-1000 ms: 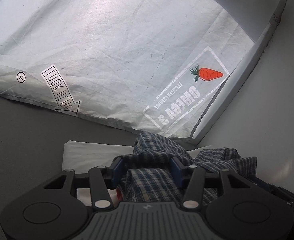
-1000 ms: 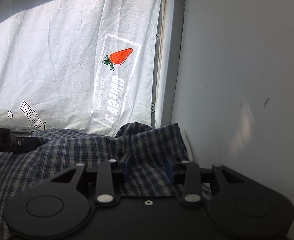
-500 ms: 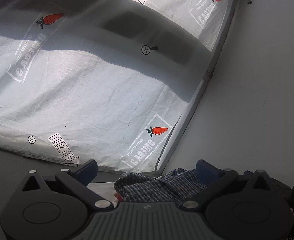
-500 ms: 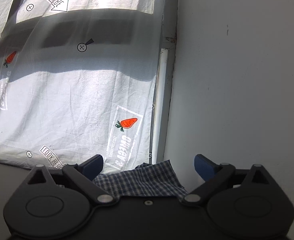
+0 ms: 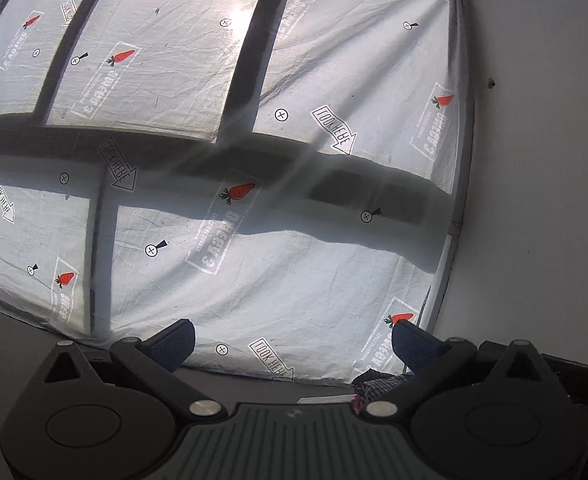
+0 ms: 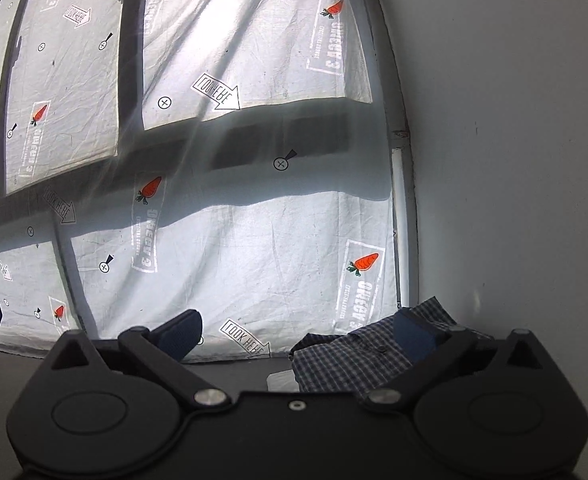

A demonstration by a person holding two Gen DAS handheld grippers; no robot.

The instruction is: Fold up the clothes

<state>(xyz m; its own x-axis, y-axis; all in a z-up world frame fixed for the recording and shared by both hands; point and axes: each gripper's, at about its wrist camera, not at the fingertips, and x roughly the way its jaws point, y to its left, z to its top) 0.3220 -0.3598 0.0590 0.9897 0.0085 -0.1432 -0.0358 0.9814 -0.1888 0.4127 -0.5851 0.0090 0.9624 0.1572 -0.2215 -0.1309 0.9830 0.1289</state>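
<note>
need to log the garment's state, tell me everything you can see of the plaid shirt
The plaid shirt is a thin woven cloth in a dark blue and white check with a small button showing. It lies crumpled in a heap on the dark surface, in the corner by the white wall and the printed curtain. Neither claw grips it. A white sheet pokes out beside it.
</note>
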